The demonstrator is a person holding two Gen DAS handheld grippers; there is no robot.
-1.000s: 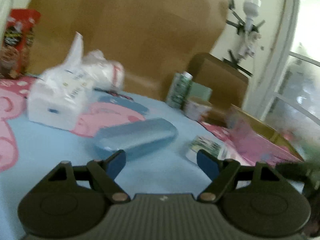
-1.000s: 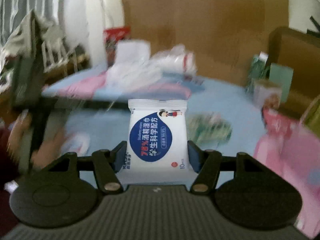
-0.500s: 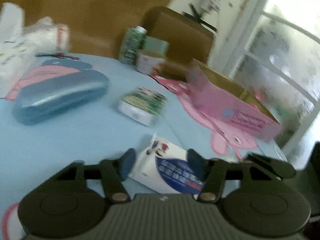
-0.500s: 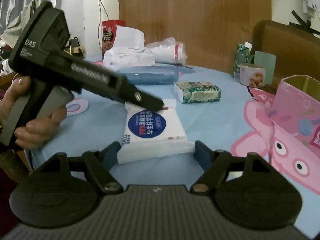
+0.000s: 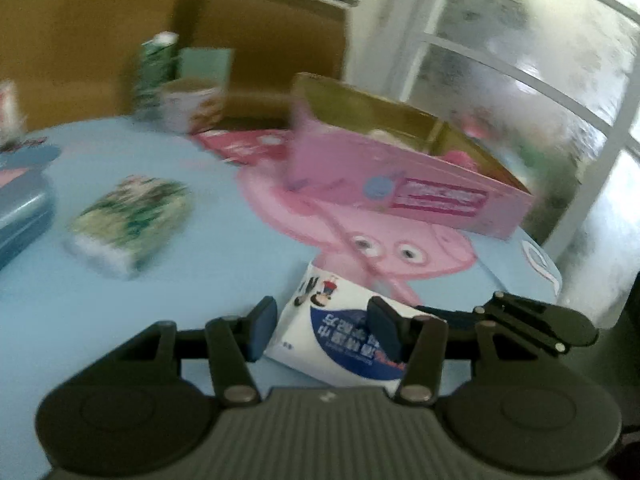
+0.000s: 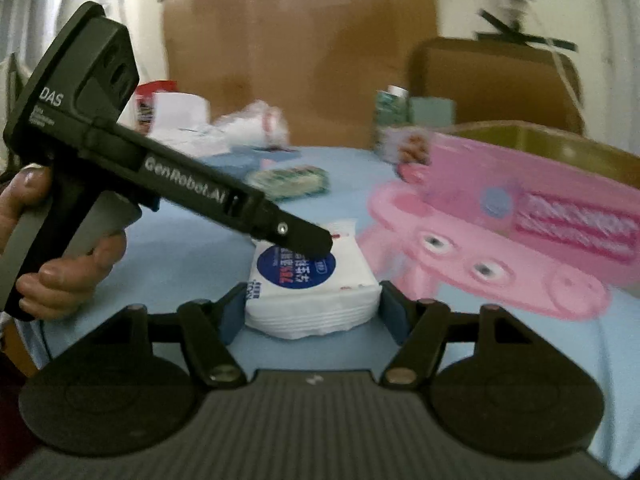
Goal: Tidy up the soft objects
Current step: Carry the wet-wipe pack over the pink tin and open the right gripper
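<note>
One white wet-wipe pack (image 6: 310, 286) with a blue round label lies flat on the blue tablecloth (image 5: 192, 280), just in front of one open pink cardboard box (image 5: 404, 184). One green-patterned tissue pack (image 5: 128, 220) lies to the left of the pink box, well apart from it.

The right gripper (image 6: 310, 312) has its two blue-padded fingers on either side of the wipe pack. Its jaws have just been closing, but small gaps still show beside the pack.

The left gripper (image 5: 320, 328) also straddles the pack. Its jaws have just been closing too; the right pad lies over the pack's blue label, and I cannot tell whether the pads press.

A hand (image 6: 60, 248) holds the left gripper's handle, tilted down toward the pack.
</note>
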